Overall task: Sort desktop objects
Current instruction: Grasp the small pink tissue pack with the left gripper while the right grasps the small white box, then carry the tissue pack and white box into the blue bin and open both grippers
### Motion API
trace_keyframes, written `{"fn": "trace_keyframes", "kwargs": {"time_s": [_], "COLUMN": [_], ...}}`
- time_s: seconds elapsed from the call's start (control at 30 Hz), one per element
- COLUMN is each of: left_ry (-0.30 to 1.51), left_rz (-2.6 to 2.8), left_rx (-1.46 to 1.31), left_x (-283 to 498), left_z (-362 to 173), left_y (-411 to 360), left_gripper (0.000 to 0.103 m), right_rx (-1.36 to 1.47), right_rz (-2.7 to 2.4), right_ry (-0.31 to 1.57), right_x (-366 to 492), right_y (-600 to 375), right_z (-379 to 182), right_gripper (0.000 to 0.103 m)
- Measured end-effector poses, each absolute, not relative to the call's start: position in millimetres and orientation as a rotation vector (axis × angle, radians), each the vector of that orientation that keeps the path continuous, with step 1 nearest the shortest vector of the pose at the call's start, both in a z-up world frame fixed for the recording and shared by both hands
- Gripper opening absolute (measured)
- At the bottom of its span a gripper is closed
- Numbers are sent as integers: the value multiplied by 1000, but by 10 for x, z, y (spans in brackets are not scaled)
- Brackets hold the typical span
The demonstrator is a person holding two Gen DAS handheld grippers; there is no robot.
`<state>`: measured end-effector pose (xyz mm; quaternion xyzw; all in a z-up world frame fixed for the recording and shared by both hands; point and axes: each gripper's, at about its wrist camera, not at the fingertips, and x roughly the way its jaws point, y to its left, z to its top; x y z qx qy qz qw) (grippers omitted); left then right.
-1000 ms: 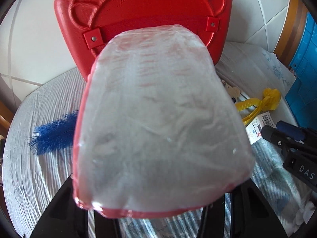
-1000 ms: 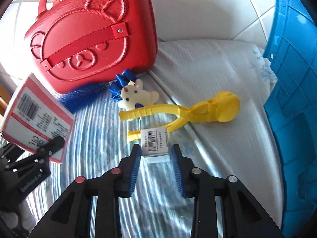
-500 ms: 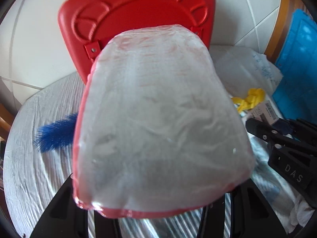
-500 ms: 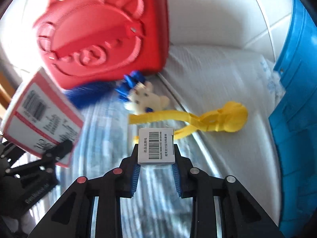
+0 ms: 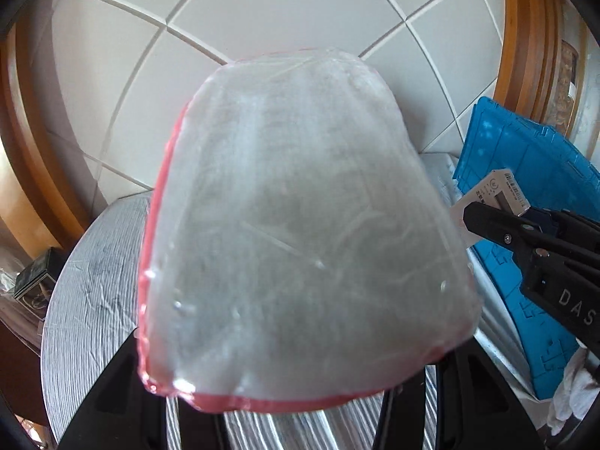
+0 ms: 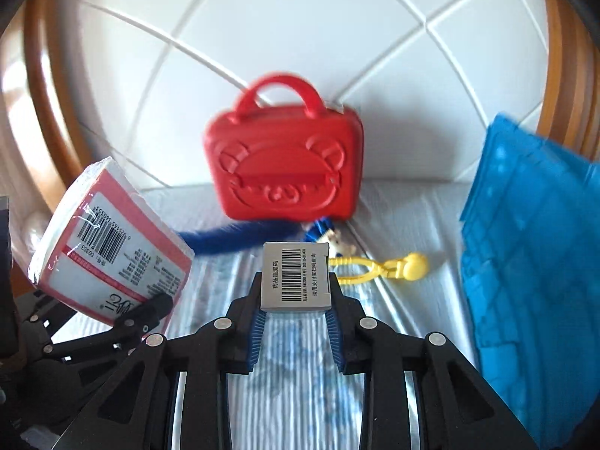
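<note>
The red bear-face case (image 6: 283, 167) stands against the tiled wall (image 6: 300, 37). Before it lie a blue feather (image 6: 232, 238), a small plush toy (image 6: 339, 247) and yellow tongs (image 6: 378, 266); a blue crate (image 6: 532, 247) stands right. The right gripper (image 6: 296, 300) clamps a barcoded medicine box (image 6: 296, 281); the left gripper (image 6: 150, 300) grips a tissue pack (image 6: 108, 240).

red case (image 6: 285, 172): glossy moulded plastic | tissue pack (image 5: 300, 232): shiny plastic film | tablecloth (image 6: 288, 393): ribbed cloth

Quick count: two grippers, left gripper (image 6: 150, 305) at 8 o'clock, right gripper (image 6: 296, 332) at 6. One tissue pack (image 6: 108, 240), one barcoded box (image 6: 295, 275), one red case (image 6: 285, 168), one yellow clip toy (image 6: 378, 268), one blue crate (image 6: 532, 262).
</note>
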<state>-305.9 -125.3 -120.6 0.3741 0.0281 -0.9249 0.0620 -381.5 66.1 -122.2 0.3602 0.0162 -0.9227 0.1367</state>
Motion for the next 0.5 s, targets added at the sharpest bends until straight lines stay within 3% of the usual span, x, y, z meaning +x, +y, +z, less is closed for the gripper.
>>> {"fn": "trace_keyframes", "kwargs": {"time_s": [0.5], "left_ry": [78], "left_rz": [-3025], "left_rx": [997], "left_x": [-1870], "left_z": [-679], "left_y": [-1018], "left_gripper": [45], "right_rx": [915], "right_rz": [-2851], "right_ry": [53], "right_x": [-2419], "right_y": [1268], "right_z": [-524], "right_gripper": [29]}}
